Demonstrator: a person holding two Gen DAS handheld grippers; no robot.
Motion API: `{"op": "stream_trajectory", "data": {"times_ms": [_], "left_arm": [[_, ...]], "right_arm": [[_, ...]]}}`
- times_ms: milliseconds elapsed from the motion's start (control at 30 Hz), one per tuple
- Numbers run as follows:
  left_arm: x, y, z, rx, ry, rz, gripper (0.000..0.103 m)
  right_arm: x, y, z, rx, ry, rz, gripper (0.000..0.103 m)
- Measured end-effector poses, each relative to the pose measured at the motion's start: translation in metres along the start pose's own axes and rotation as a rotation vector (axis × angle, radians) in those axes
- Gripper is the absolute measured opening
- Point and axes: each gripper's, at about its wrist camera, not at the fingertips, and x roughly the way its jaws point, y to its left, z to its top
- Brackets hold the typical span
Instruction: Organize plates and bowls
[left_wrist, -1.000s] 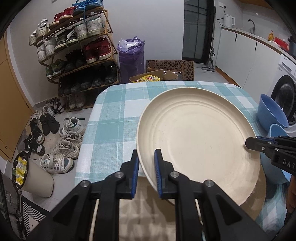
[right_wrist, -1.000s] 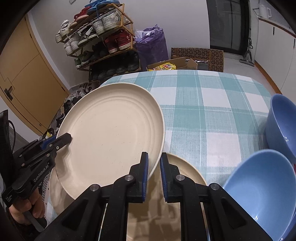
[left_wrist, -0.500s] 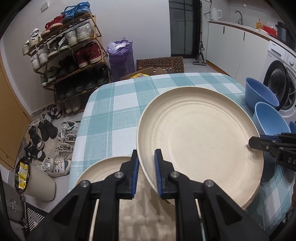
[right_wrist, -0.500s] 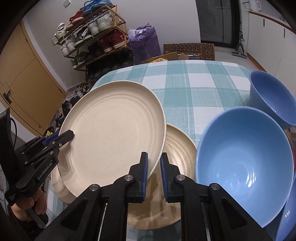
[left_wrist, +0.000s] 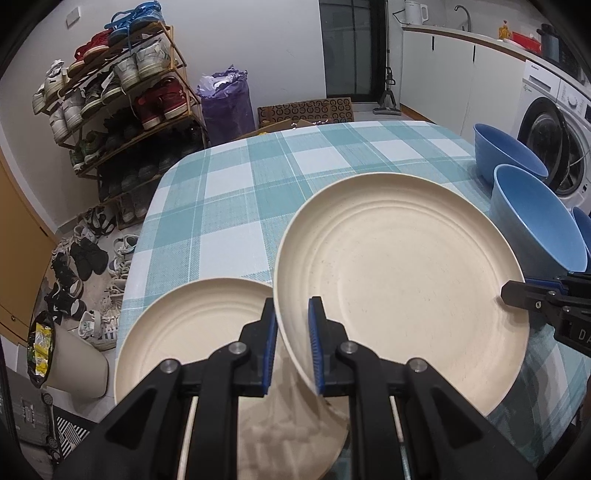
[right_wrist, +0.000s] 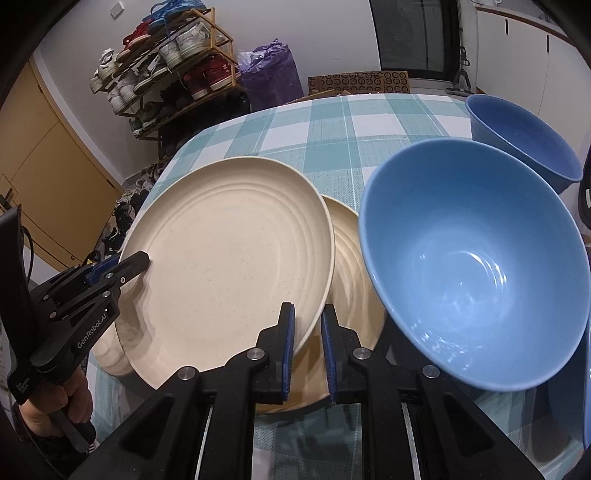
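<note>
A cream plate (left_wrist: 399, 288) hangs tilted above the checked table (left_wrist: 258, 177), held at opposite rims. My left gripper (left_wrist: 291, 306) is shut on its near-left rim, and my right gripper (right_wrist: 307, 310) is shut on its right rim. In each wrist view the other gripper shows at the plate's far edge: the right gripper (left_wrist: 517, 291) and the left gripper (right_wrist: 136, 262). A second cream plate (left_wrist: 192, 325) lies flat on the table, partly under the held plate (right_wrist: 229, 258). A large blue bowl (right_wrist: 472, 273) sits just right of both plates.
Another blue bowl (right_wrist: 517, 136) stands farther back on the right, and a third bowl's rim (left_wrist: 583, 232) peeks in beside them. A shoe rack (left_wrist: 122, 92), loose shoes and a bin (left_wrist: 66, 365) are left of the table. A washing machine (left_wrist: 554, 140) is at right.
Both grippers carried the held plate to the right and slightly down. The lower plate, mostly covered before, now shows at its left, and the blue bowls have come close.
</note>
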Motion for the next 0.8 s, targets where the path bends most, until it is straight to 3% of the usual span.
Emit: {"op": "stream_trajectory", "data": {"times_ms": [367,800], "left_arm": [[0.012,-0.016,0.000,0.028,0.004,0.013,0.014],[0.030,-0.026,0.003,0.051,0.030,0.006,0.016]], "right_arm": [[0.008,-0.005,-0.020,0.004,0.023,-0.050,0.016],[0.003,-0.010,-0.018,-0.011,0.014,-0.095,0.017]]}}
